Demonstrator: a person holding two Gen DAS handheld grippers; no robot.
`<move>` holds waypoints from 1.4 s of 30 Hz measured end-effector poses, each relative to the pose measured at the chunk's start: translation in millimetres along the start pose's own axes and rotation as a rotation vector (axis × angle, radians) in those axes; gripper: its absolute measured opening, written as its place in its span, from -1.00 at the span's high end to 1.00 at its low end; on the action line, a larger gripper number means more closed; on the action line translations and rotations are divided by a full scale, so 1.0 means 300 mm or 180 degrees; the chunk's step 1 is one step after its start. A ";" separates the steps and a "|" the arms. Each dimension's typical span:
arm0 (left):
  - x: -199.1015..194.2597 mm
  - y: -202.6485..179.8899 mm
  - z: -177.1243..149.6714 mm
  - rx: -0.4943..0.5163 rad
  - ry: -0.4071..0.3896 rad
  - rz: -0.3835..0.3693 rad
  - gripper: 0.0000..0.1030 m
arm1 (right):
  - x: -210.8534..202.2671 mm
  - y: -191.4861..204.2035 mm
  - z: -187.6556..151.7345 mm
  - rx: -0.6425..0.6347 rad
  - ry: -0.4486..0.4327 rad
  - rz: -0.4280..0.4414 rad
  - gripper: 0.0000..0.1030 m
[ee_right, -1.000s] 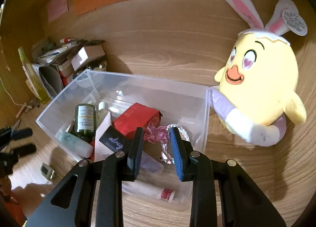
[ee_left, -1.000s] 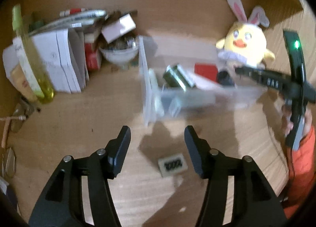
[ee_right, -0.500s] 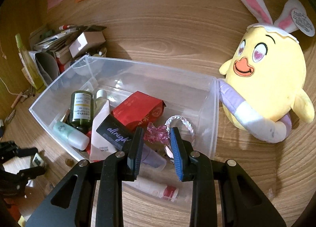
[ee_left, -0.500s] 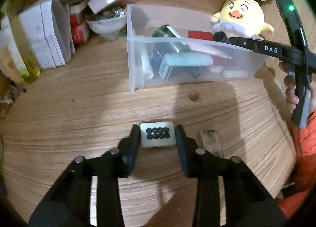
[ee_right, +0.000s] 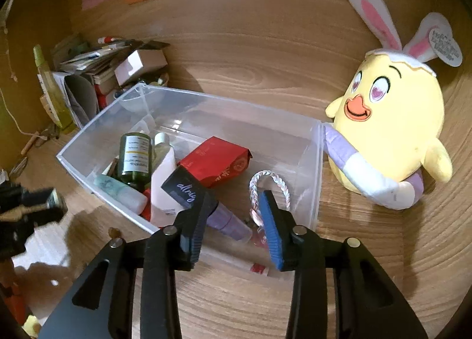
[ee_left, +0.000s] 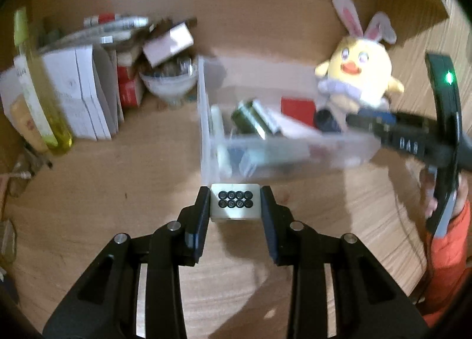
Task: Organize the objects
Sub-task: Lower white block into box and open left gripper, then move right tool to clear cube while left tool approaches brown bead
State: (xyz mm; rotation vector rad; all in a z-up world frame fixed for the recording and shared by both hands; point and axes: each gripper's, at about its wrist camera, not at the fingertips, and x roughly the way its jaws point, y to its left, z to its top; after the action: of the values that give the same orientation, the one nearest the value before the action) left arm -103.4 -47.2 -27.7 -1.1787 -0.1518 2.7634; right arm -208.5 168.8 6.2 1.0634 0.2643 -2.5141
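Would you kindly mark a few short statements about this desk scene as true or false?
1. The left gripper holds a small white block between its fingers. True.
2. The clear plastic bin is empty. False: it holds a dark green bottle, a red packet and other items.
3. The yellow stuffed chick sits inside the bin. False: it stands on the desk outside the bin's end wall.
4. The right gripper has nothing between its fingers. True: its fingers are opening over the bin.
5. A braided loop lies in the bin. True.
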 end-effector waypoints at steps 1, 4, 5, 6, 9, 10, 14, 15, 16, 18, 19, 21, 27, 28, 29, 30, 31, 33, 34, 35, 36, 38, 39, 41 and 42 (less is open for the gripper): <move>-0.006 0.000 0.018 0.0000 -0.0048 0.0015 0.35 | -0.007 0.002 0.000 0.0006 -0.0011 0.0015 0.31; -0.012 -0.002 0.063 0.0008 -0.0136 0.0029 0.35 | -0.035 0.012 -0.001 0.0010 -0.0063 0.0084 0.25; -0.011 -0.003 0.078 0.0013 -0.0162 0.0037 0.35 | -0.048 0.019 -0.003 -0.0001 -0.0093 0.0099 0.23; -0.010 -0.006 0.093 0.0014 -0.0185 0.0035 0.35 | -0.057 0.026 -0.005 -0.0010 -0.0114 0.0108 0.17; -0.008 -0.017 0.121 0.0036 -0.0251 0.0068 0.35 | -0.103 0.049 -0.020 -0.0033 -0.0235 0.0176 0.09; -0.007 -0.020 0.130 0.0042 -0.0264 0.0063 0.35 | -0.103 0.049 -0.020 -0.0033 -0.0235 0.0176 0.07; 0.006 -0.028 0.159 0.0044 -0.0288 0.0029 0.35 | -0.131 0.063 -0.026 -0.0009 -0.0304 0.0285 0.06; 0.011 -0.030 0.168 0.0048 -0.0290 0.0030 0.35 | -0.136 0.067 -0.028 -0.0008 -0.0313 0.0306 0.06; 0.016 -0.033 0.174 0.0053 -0.0289 0.0031 0.35 | -0.141 0.072 -0.032 -0.0012 -0.0322 0.0328 0.06; 0.026 -0.040 0.191 0.0057 -0.0293 0.0040 0.35 | -0.144 0.079 -0.039 -0.0019 -0.0328 0.0366 0.06; 0.032 -0.042 0.201 0.0060 -0.0300 0.0053 0.35 | -0.146 0.084 -0.046 -0.0019 -0.0326 0.0392 0.06; 0.045 -0.044 0.211 0.0073 -0.0300 0.0083 0.35 | -0.145 0.093 -0.060 -0.0007 -0.0307 0.0454 0.06; 0.112 -0.029 0.218 0.0020 -0.0175 0.0116 0.35 | -0.130 0.149 -0.116 -0.0061 -0.0160 0.0630 0.06; 0.120 -0.026 0.215 0.0005 -0.0155 0.0120 0.35 | -0.126 0.160 -0.125 -0.0071 -0.0134 0.0667 0.06; 0.125 -0.025 0.212 -0.0002 -0.0143 0.0122 0.35 | -0.122 0.172 -0.135 -0.0076 -0.0107 0.0700 0.06; 0.128 -0.025 0.210 -0.0002 -0.0129 0.0122 0.35 | -0.118 0.179 -0.143 -0.0079 -0.0087 0.0725 0.06; 0.132 -0.025 0.206 0.0001 -0.0106 0.0120 0.35 | -0.113 0.188 -0.152 -0.0075 -0.0064 0.0756 0.06; 0.135 -0.025 0.204 -0.0003 -0.0094 0.0134 0.35 | -0.098 0.207 -0.171 -0.0060 0.0000 0.0816 0.06; 0.133 -0.025 0.202 -0.0001 -0.0091 0.0133 0.35 | -0.091 0.216 -0.178 -0.0059 0.0030 0.0834 0.06; 0.128 -0.025 0.200 0.0001 -0.0096 0.0121 0.35 | -0.082 0.227 -0.186 -0.0061 0.0072 0.0851 0.06; 0.122 -0.024 0.199 -0.0002 -0.0105 0.0110 0.35 | -0.076 0.237 -0.194 -0.0069 0.0102 0.0857 0.06; 0.103 -0.021 0.196 -0.0013 -0.0136 0.0080 0.32 | -0.062 0.264 -0.211 -0.0104 0.0171 0.0893 0.06; 0.093 -0.019 0.193 -0.0022 -0.0151 0.0065 0.30 | -0.058 0.272 -0.214 -0.0115 0.0190 0.0906 0.06; 0.069 -0.016 0.184 -0.0035 -0.0189 0.0033 0.18 | -0.052 0.298 -0.225 -0.0164 0.0227 0.0911 0.06; 0.055 -0.015 0.177 -0.0033 -0.0213 0.0029 0.15 | -0.049 0.310 -0.229 -0.0190 0.0235 0.0911 0.06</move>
State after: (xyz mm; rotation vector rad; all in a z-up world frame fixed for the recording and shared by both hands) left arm -152.7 -42.3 -2.3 -1.0927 -0.1682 2.8147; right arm -115.0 110.8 -32.6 1.0880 0.1913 -2.2036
